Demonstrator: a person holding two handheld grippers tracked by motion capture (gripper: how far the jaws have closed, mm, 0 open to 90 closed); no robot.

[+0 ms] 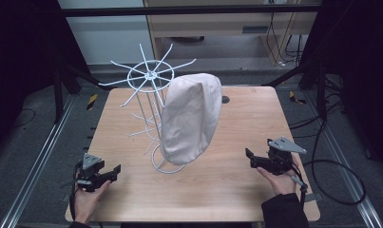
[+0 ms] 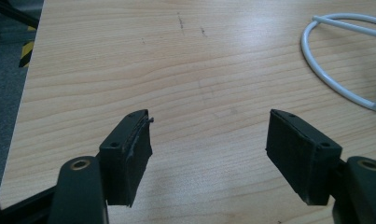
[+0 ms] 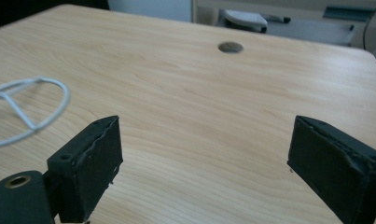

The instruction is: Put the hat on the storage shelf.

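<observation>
A white wire rack (image 1: 148,76) with spoke arms stands mid-table, and a pale pink cloth cap (image 1: 191,116) hangs on its right side. The rack's ring base (image 2: 316,60) lies ahead and to the right of my left gripper (image 2: 209,140), which is open over bare wood at the front left (image 1: 115,169). A person's hand holds it. At the front right, my right gripper (image 1: 248,156) is open too, held low over the wood (image 3: 202,149), with the blurred ring base (image 3: 31,112) off to its left. Nothing sits between either pair of jaws.
The wooden table (image 1: 246,118) has a round cable hole (image 3: 230,47) near its far edge. Dark floor, metal rails and cables (image 1: 336,180) surround the table. A cabinet and wall stand beyond the far edge.
</observation>
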